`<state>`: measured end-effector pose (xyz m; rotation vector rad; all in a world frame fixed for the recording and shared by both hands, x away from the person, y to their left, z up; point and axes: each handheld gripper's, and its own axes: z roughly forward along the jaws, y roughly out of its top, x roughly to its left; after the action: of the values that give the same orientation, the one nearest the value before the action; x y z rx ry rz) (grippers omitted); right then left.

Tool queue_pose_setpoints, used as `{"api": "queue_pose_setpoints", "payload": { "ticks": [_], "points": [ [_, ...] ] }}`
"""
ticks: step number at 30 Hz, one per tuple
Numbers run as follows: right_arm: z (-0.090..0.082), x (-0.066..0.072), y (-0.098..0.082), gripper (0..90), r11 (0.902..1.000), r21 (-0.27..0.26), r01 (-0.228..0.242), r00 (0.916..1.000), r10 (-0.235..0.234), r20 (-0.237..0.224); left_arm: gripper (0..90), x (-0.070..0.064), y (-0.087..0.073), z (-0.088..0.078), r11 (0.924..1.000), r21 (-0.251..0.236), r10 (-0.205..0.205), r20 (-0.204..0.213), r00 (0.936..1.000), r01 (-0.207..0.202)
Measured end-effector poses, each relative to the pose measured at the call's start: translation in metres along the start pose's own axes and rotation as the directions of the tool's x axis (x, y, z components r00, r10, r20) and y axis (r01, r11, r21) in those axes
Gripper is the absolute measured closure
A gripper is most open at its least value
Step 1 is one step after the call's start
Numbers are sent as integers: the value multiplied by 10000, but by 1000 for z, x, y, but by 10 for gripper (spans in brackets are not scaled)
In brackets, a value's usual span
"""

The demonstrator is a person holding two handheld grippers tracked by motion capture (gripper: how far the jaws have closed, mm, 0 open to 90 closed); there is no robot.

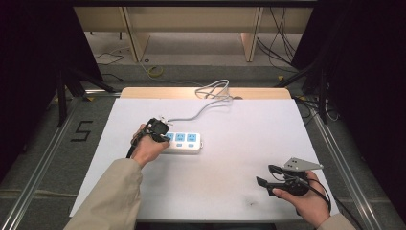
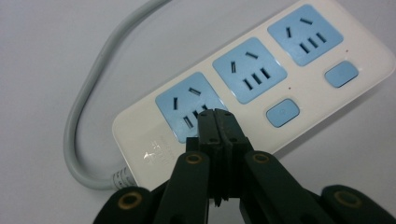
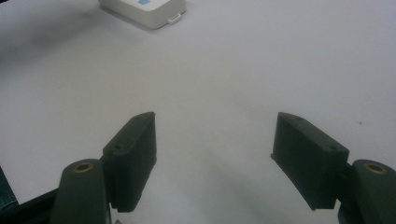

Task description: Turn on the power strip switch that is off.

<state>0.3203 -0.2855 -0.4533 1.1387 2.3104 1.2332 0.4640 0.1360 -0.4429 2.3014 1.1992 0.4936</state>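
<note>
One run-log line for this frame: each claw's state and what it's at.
left claw: shut, tips at end socket of power strip | right claw: open, holding nothing, over white table | strip cable: attached

White power strip (image 2: pixel 140 140), blue sockets (image 2: pixel 249 70)

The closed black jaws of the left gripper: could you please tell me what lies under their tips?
The left gripper, shut, covers one edge of the white power strip's nearest blue socket; whether it touches is unclear.
</note>
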Motion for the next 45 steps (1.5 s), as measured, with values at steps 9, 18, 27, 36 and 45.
{"api": "queue_pose_setpoints", "payload": {
  "ticks": [9,18,27,36,45],
  "points": [
    [0,0,0,308,10000,-6,16,10000,-16,-3,830,6,0,-11,9974,-650,-325,-50,9995,321],
    [0,0,0,308,10000,-40,-1,10000,1,0,756,7,-1,-19,9928,-1088,-503,-29,9987,497],
    [0,0,0,308,10000,-48,-37,10000,37,17,551,9,-3,-23,9833,-1433,-1126,27,9936,1118],
    [-1,0,0,308,10000,-69,-18,10000,18,34,341,10,-7,-29,9832,-1677,-718,89,9974,723],
    [0,0,0,307,10000,-41,-10,10000,10,24,251,2,-15,-44,9642,-2570,-441,872,9952,652]
  ]
}}
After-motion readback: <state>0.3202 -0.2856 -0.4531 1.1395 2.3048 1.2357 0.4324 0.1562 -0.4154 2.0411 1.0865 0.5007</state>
